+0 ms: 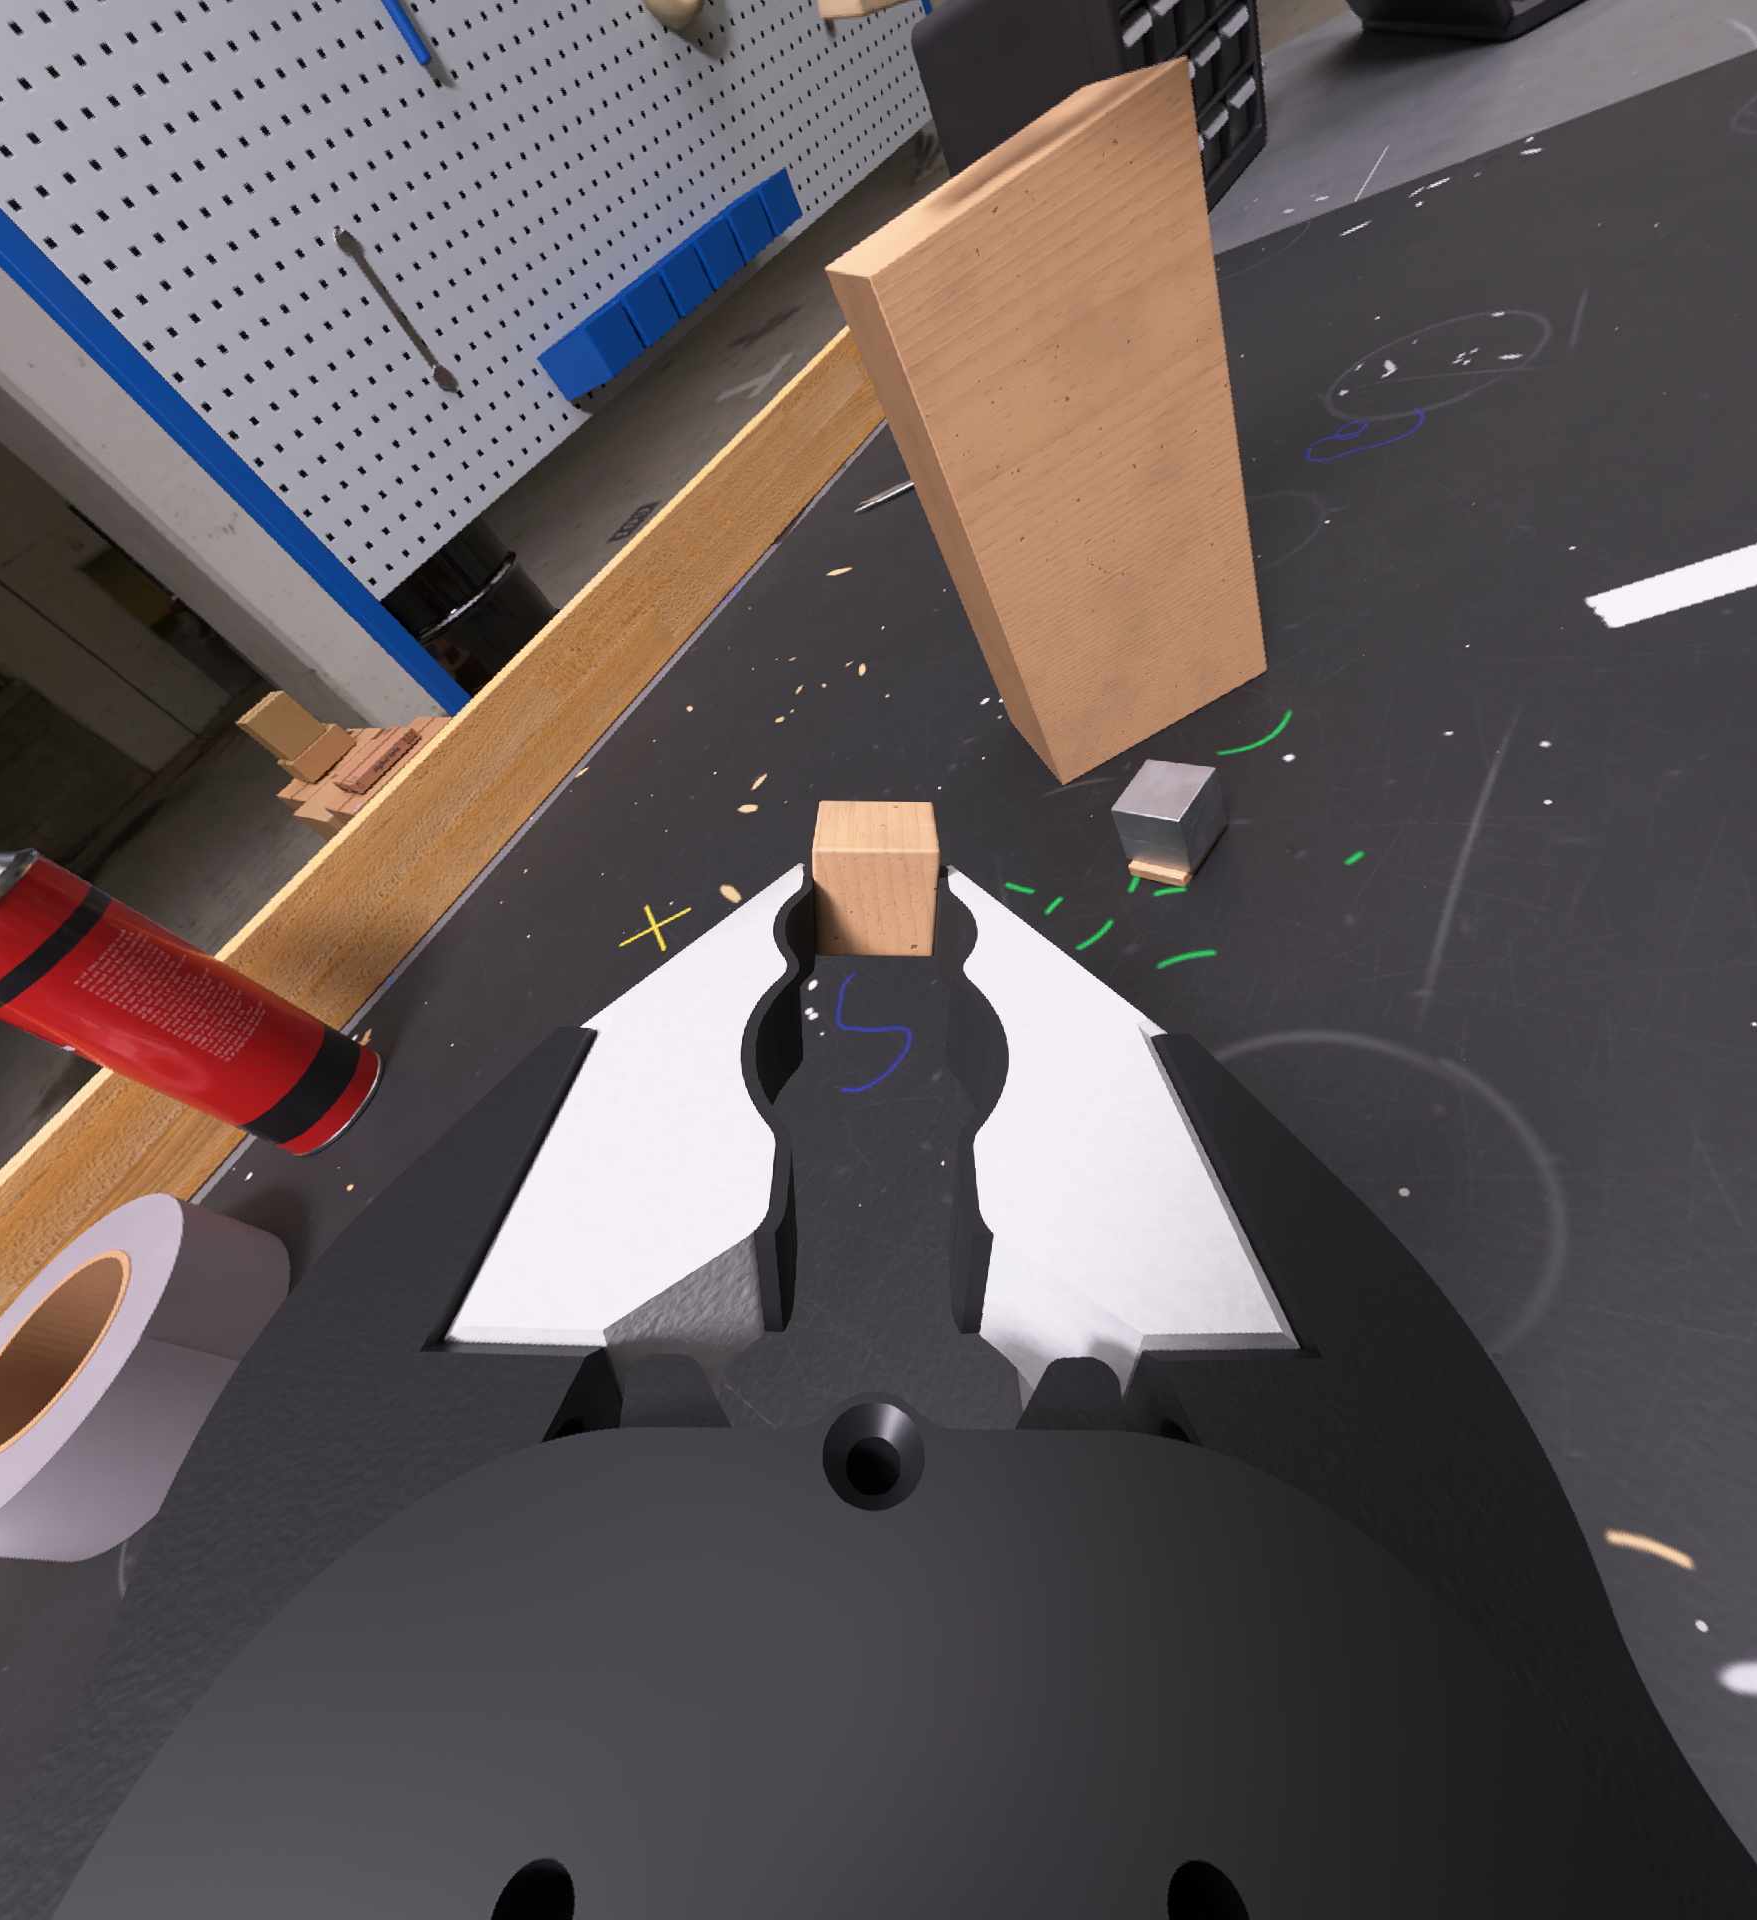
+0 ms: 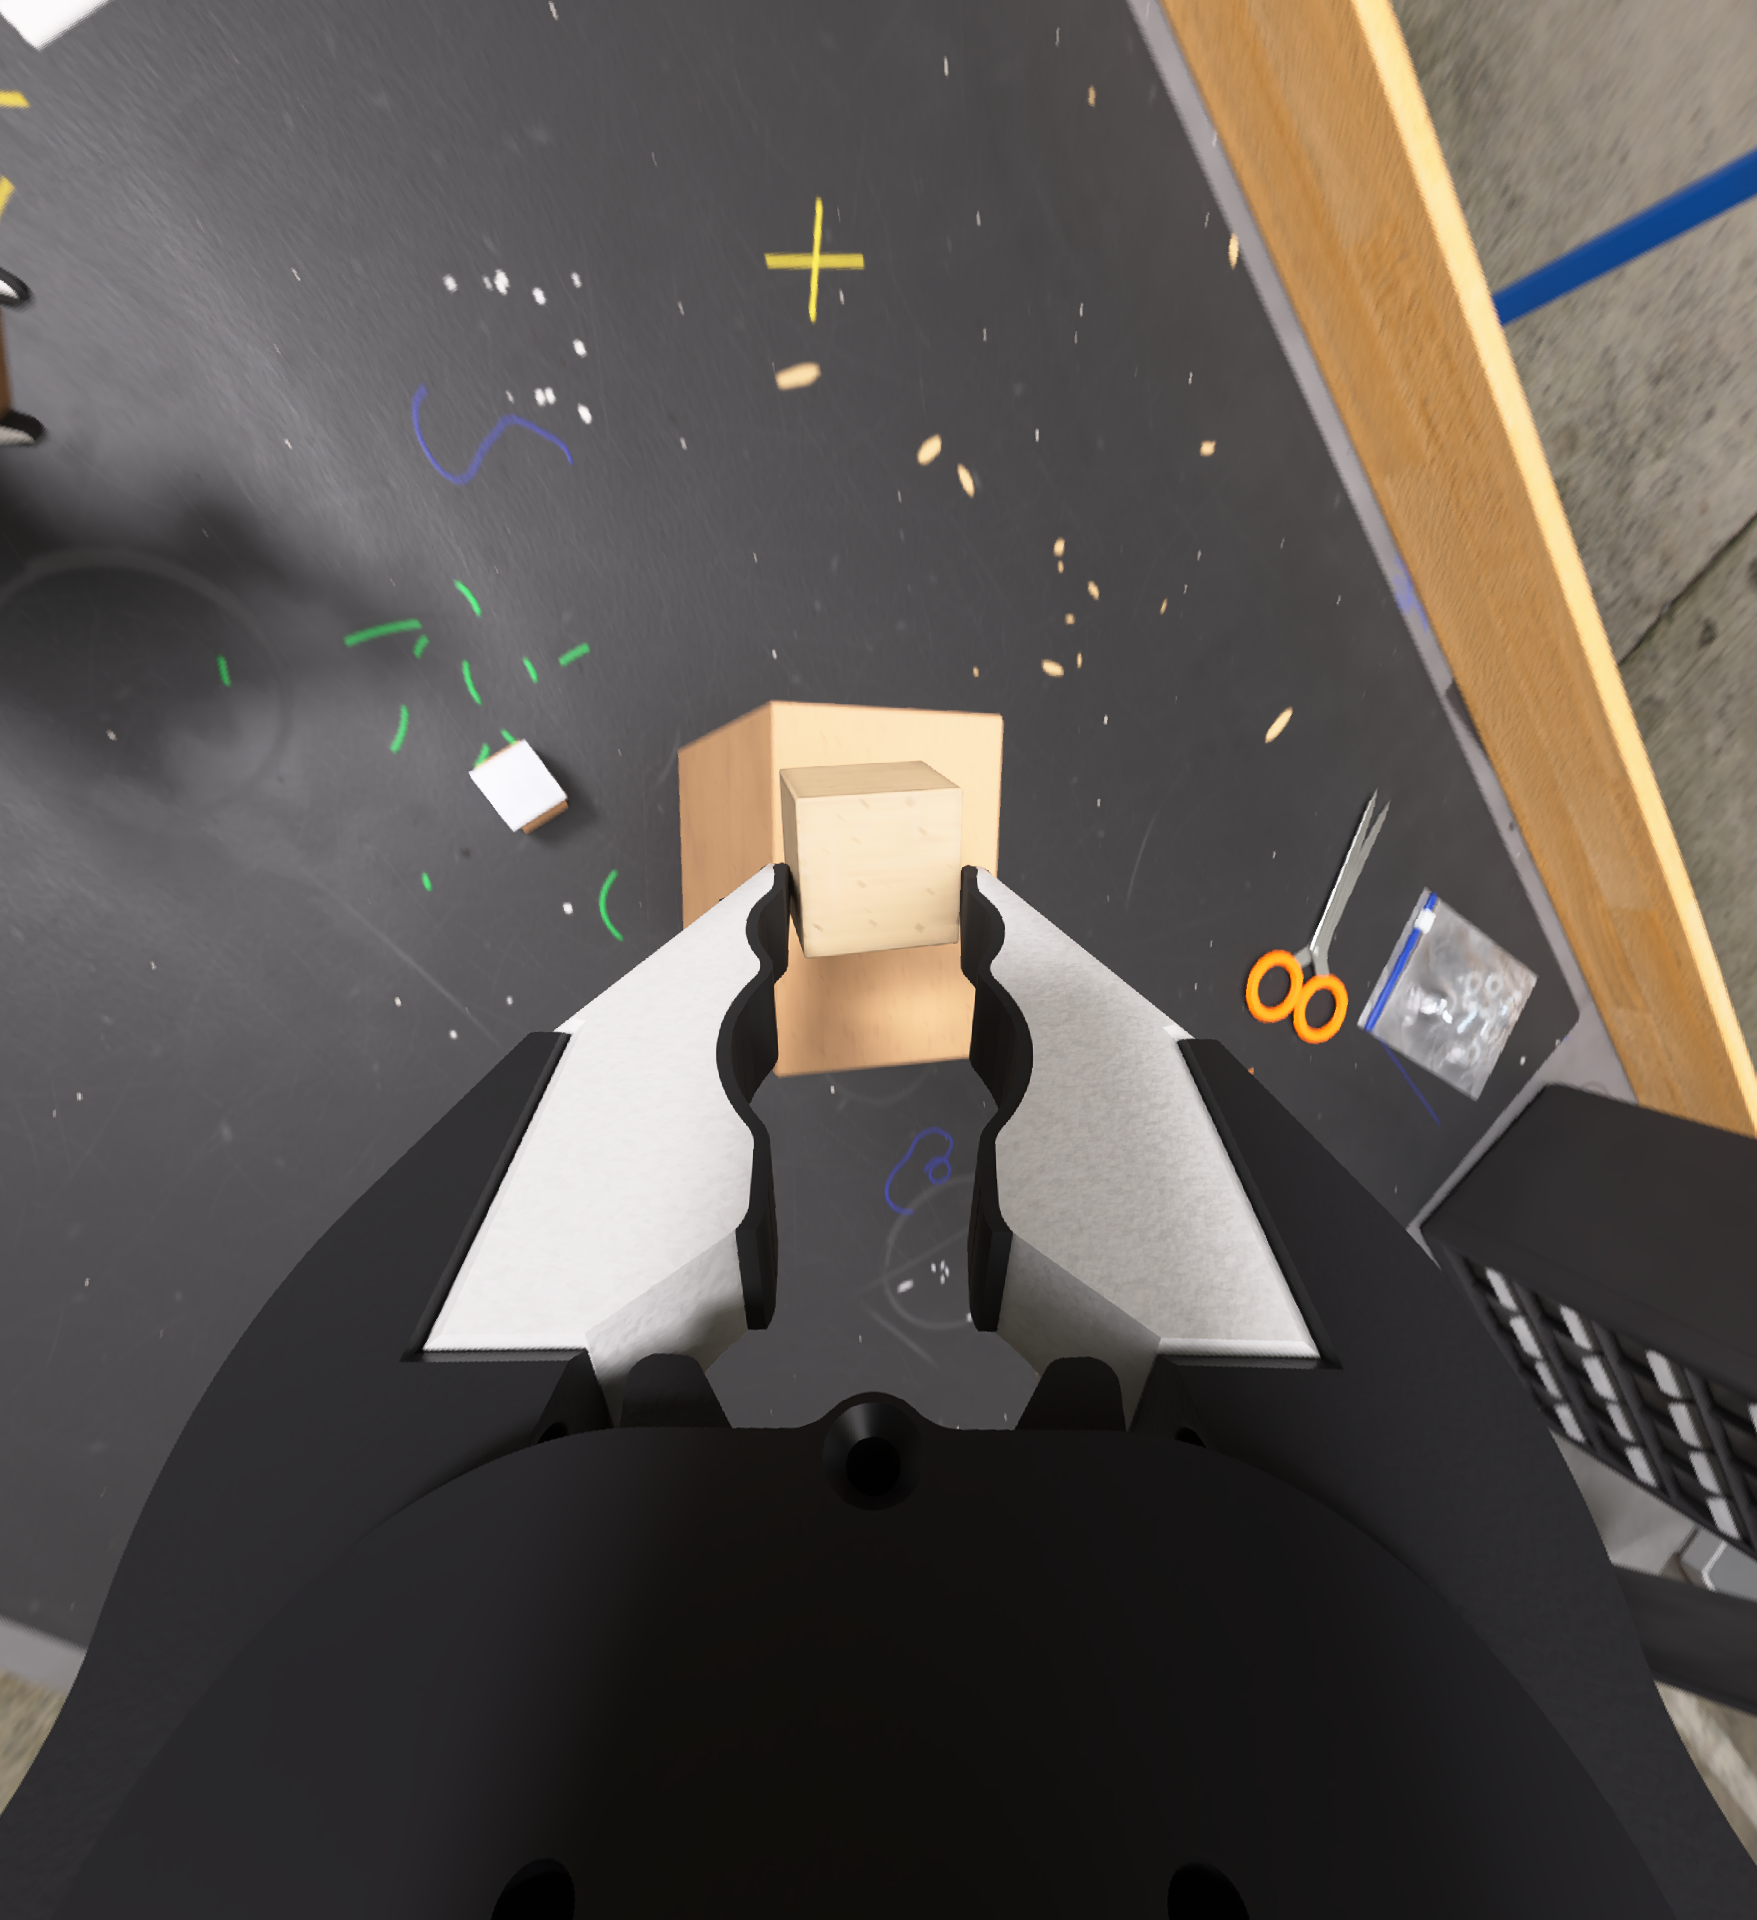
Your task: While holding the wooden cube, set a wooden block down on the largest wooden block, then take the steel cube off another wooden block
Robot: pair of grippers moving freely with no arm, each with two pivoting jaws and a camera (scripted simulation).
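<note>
The left gripper [image 1: 875, 878] clamps the wooden cube [image 1: 874, 878]; only the right wrist view shows the right gripper [image 2: 872, 878] pinching a pale wooden block [image 2: 872, 857], seemingly above the largest wooden block [image 2: 838, 743].

My left gripper [image 1: 875, 883] has open mat ahead; tall wooden block [image 1: 1061, 416] stands ahead-right, steel cube [image 1: 1168, 818] just before it. Spray can [image 1: 141, 1003], tape roll [image 1: 74, 1371] crowd left edge. Right side: scissors [image 2: 1315, 940], plastic bag [image 2: 1450, 992], black organizer [image 2: 1663, 1340] block bench edge.
</note>
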